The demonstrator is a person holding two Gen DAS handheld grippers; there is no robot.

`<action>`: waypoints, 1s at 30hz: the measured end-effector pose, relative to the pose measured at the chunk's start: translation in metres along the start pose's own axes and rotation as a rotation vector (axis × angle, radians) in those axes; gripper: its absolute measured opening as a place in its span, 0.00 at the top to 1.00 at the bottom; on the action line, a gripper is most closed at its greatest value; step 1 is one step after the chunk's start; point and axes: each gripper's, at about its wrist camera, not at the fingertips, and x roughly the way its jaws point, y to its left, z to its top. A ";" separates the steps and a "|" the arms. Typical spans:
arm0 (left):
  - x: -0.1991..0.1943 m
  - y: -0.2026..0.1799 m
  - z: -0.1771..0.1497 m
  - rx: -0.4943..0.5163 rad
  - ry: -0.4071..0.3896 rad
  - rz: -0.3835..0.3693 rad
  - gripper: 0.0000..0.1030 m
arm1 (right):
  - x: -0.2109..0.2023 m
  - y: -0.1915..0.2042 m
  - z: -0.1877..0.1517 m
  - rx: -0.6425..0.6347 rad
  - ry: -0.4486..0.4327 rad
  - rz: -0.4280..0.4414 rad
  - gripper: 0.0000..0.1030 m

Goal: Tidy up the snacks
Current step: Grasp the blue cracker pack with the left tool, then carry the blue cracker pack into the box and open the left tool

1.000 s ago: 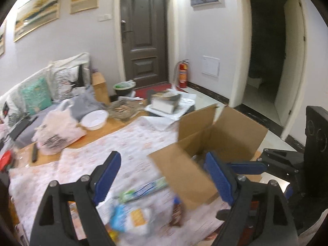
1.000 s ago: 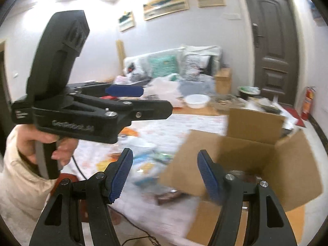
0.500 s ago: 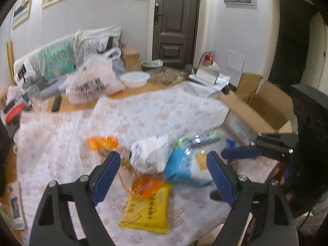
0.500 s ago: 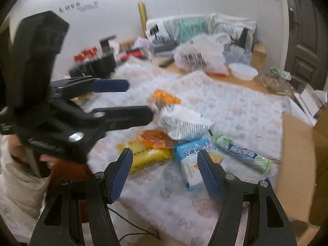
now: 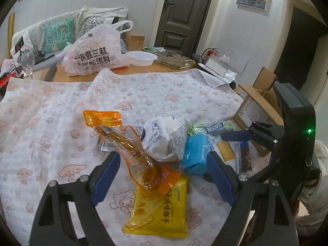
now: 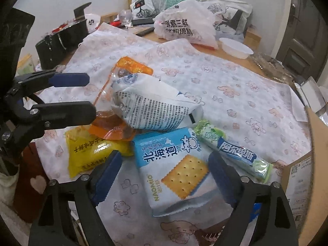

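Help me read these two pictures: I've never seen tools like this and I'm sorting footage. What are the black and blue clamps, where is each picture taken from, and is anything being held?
There is no robot here. A person holds a hand-held clamp with two blue-padded fingers in each hand, and each clamp carries a wide-angle camera looking forward along its fingers. So one picture looks out from the left gripper, the other from the right gripper, and each view also shows the other clamp at its edge.

On the patterned tablecloth lies a heap of snacks: an orange packet, a white bag, a yellow packet, a blue cracker packet and a green and blue bar. A cardboard box stands at the table's edge.

Nothing is held. The left jaws are open above the orange packet; the right jaws are opening around the cracker packet without pressing it.
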 end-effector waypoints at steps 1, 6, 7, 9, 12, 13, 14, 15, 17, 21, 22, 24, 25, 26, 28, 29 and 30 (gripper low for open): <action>-0.001 -0.002 0.000 0.005 -0.004 -0.007 0.19 | -0.001 0.001 0.000 0.002 0.012 0.012 0.17; -0.009 -0.011 0.000 0.024 -0.021 -0.021 0.18 | -0.003 0.002 0.002 0.011 0.070 0.065 0.17; -0.009 -0.011 0.000 0.024 -0.022 -0.021 0.18 | -0.002 0.003 0.002 0.003 0.076 0.055 0.18; -0.009 -0.010 -0.001 0.019 -0.020 -0.017 0.19 | 0.007 0.005 0.001 -0.012 0.099 -0.010 0.19; -0.008 -0.010 -0.003 0.018 -0.018 -0.014 0.19 | 0.019 0.003 -0.004 0.000 0.124 -0.012 0.30; -0.008 -0.009 -0.003 0.016 -0.014 -0.017 0.18 | 0.019 0.004 -0.005 0.003 0.126 -0.009 0.38; -0.007 -0.008 -0.004 0.013 -0.011 -0.021 0.18 | 0.018 0.005 -0.006 -0.005 0.117 -0.030 0.39; -0.007 -0.008 -0.004 0.010 -0.008 -0.025 0.19 | 0.016 0.006 -0.006 -0.017 0.107 -0.039 0.39; -0.007 -0.007 -0.004 0.007 -0.008 -0.033 0.19 | 0.012 0.009 -0.008 -0.036 0.091 -0.066 0.40; -0.011 -0.009 -0.004 0.007 -0.013 -0.045 0.19 | 0.000 0.011 -0.009 -0.024 0.063 -0.074 0.40; -0.012 -0.011 -0.004 0.005 -0.015 -0.052 0.19 | -0.004 0.011 -0.008 -0.022 0.051 -0.075 0.40; -0.016 -0.014 -0.003 -0.006 -0.021 -0.086 0.19 | -0.019 0.014 -0.007 -0.011 0.011 -0.065 0.40; -0.019 -0.016 -0.001 -0.013 -0.025 -0.117 0.19 | -0.028 0.015 -0.006 -0.005 -0.016 -0.053 0.40; -0.021 -0.019 0.000 -0.017 -0.029 -0.137 0.19 | -0.036 0.017 -0.005 -0.001 -0.041 -0.040 0.40; -0.027 -0.026 0.003 -0.025 -0.039 -0.182 0.19 | -0.056 0.022 -0.002 0.001 -0.111 -0.013 0.40; -0.031 -0.029 0.005 -0.031 -0.048 -0.201 0.19 | -0.063 0.025 -0.001 0.000 -0.136 -0.007 0.40; -0.035 -0.033 0.008 -0.039 -0.059 -0.216 0.19 | -0.073 0.028 0.000 -0.002 -0.170 0.001 0.40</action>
